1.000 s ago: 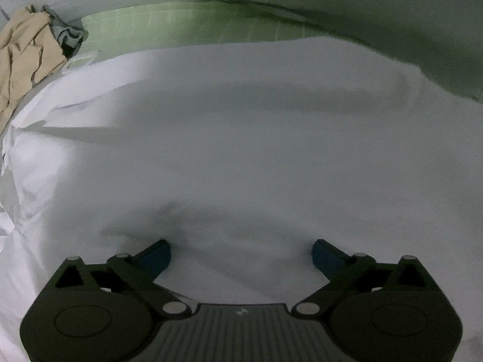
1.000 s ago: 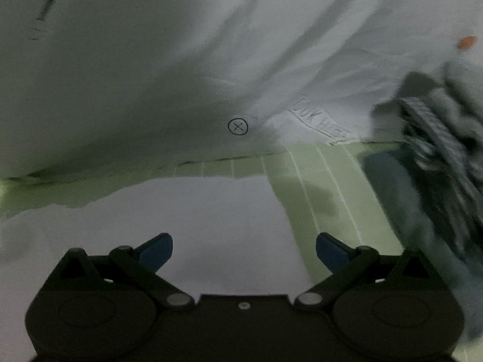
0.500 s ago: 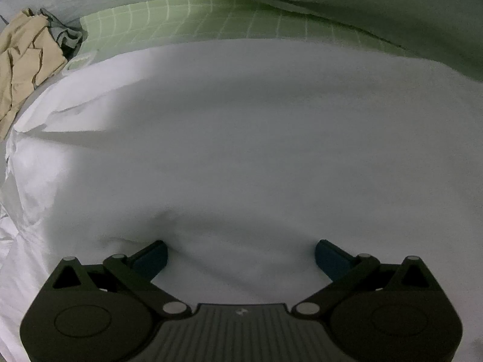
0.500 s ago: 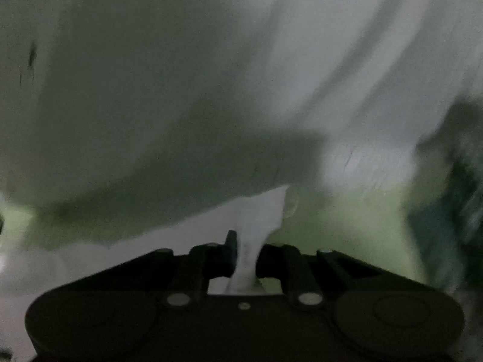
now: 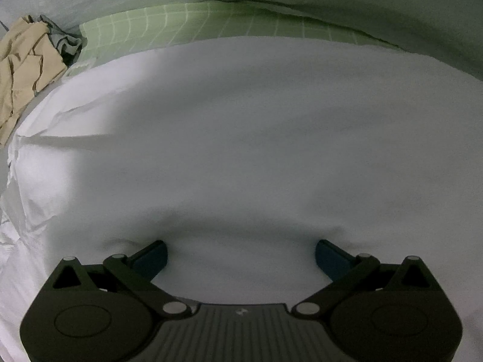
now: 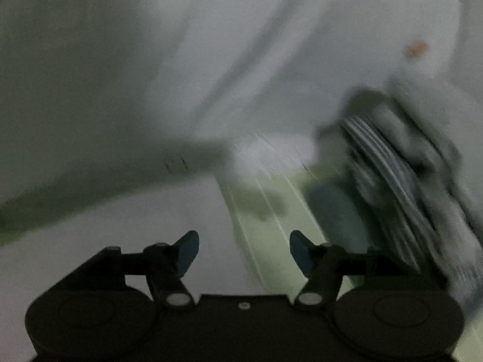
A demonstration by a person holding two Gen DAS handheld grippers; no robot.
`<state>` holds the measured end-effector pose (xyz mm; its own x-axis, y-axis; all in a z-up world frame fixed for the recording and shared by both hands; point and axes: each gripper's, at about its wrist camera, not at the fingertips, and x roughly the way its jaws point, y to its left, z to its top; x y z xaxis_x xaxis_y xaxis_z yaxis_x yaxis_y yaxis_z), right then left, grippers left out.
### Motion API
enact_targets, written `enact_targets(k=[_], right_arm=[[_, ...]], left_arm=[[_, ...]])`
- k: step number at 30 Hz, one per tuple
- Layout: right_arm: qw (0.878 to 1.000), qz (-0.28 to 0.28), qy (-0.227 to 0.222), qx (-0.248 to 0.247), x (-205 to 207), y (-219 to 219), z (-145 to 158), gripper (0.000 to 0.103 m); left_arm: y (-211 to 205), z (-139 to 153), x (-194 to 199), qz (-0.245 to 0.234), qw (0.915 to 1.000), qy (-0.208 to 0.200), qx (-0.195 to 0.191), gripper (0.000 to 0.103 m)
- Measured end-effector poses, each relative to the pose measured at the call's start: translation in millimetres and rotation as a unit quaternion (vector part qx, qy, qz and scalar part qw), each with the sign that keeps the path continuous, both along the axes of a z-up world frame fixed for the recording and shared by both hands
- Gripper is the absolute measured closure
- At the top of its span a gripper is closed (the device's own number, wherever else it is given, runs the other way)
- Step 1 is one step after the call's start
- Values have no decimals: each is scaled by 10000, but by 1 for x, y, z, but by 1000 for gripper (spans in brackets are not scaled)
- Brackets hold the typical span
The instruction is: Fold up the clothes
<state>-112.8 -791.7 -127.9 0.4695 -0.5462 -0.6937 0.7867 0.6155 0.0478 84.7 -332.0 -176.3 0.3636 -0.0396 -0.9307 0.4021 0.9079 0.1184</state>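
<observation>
A white garment [image 5: 241, 138] lies spread flat over a green grid mat [image 5: 187, 21] and fills most of the left wrist view. My left gripper [image 5: 241, 253] is open, its fingers [image 5: 151, 256] pressed down onto the white cloth with nothing between them. In the blurred right wrist view the garment's right edge [image 6: 181, 217] lies on the mat [image 6: 271, 241]. My right gripper [image 6: 244, 252] is open and empty just above that edge.
A beige garment [image 5: 24, 69] and a grey one [image 5: 65, 40] are bunched at the far left. A grey striped pile of clothes [image 6: 407, 187] sits at the right on the white sheet [image 6: 151, 60] that covers the surface.
My right gripper was shut on the white garment's edge half a second ago; it has let go and opened. The left gripper has stayed pressed on the cloth.
</observation>
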Motion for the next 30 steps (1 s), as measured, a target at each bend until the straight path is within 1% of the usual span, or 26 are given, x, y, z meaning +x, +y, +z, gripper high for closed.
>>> enact_targets(k=[2,4,7,10,11,13,14,15,16,19,20,22,23,24,25,26,27,28,30], right_arm=[[9995,-146,173,199,-19,14,-10,28],[9982,-264,303,445,-34,25,-17,27],[9963,-527,264,622,-57,39,-21,23],[9939,-735,183,799,-73,42,-26,24],[9932,-768,110,869,-77,43,-27,28],[9929,-775,-36,906,-83,45,-25,46],[9926,-779,-110,925,-86,47,-25,67],[9928,-786,-193,887,-88,47,-23,76],[9935,-797,-292,759,-89,46,-20,91],[9945,-800,-482,466,-98,39,-9,94],[9944,-798,-493,477,-99,35,-9,94],[9927,-796,-378,819,-98,23,-23,93],[9918,-785,-297,960,-97,18,-28,90],[9919,-763,-180,996,-96,17,-30,76],[9928,-746,-65,936,-97,18,-28,67],[9937,-713,-3,864,-100,20,-24,52],[9949,-656,-23,771,-105,25,-17,44],[9959,-598,-43,677,-110,29,-10,43],[9964,-475,-112,690,-122,38,-1,28]], left_arm=[[-1,0,0,-2,10000,-11,18,0],[-1,-1,0,-9,10000,-4,28,0],[1,-1,1,-16,10000,10,33,0],[1,-1,1,3,10000,3,28,0],[1,-2,1,21,10000,2,23,0],[1,-2,1,33,10000,6,18,0],[1,-2,1,30,10000,6,9,0],[2,-2,1,28,10000,6,0,0],[2,-2,1,25,10000,6,-10,0],[4,-3,1,22,10000,46,-74,0],[4,-3,1,15,9999,62,-104,0],[4,-3,3,32,9999,105,-125,0],[5,-2,4,30,9998,116,-137,0],[6,-1,5,29,9998,125,-153,0],[10,4,2,51,9997,91,-222,0],[14,8,-1,73,9995,58,-291,0],[18,13,-5,94,9993,25,-361,0],[23,17,-8,116,9990,-9,-430,0],[31,27,-14,159,9982,-75,-569,0]])
